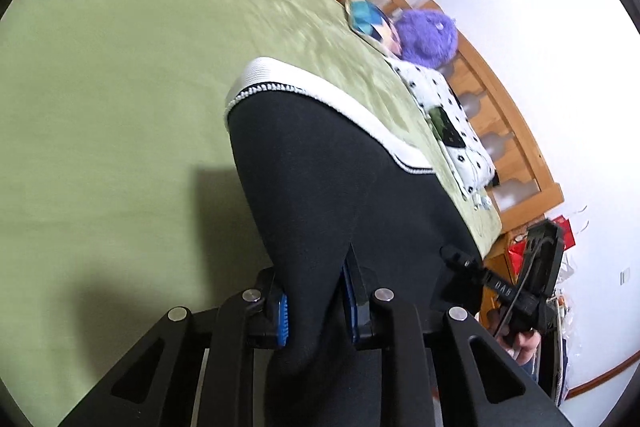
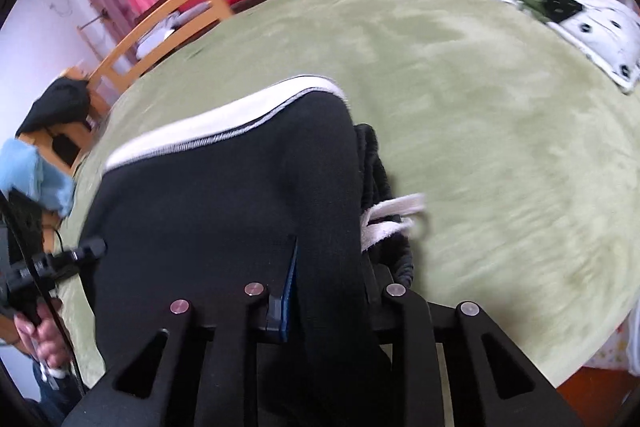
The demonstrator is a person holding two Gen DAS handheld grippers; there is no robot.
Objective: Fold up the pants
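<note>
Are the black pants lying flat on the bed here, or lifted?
Partly lifted. Both the left gripper and right gripper are shut on the pants, whose white-trimmed far edge rests on the green bedspread.

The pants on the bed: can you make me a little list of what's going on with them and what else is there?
pants: black, white trim along one edge, lifted over the bed
left gripper: shut on the pants
right gripper: shut on the pants
bed cover: green
pillow: white with black spots, at the far edge
plush toy: purple, fuzzy, beside the pillow
</note>
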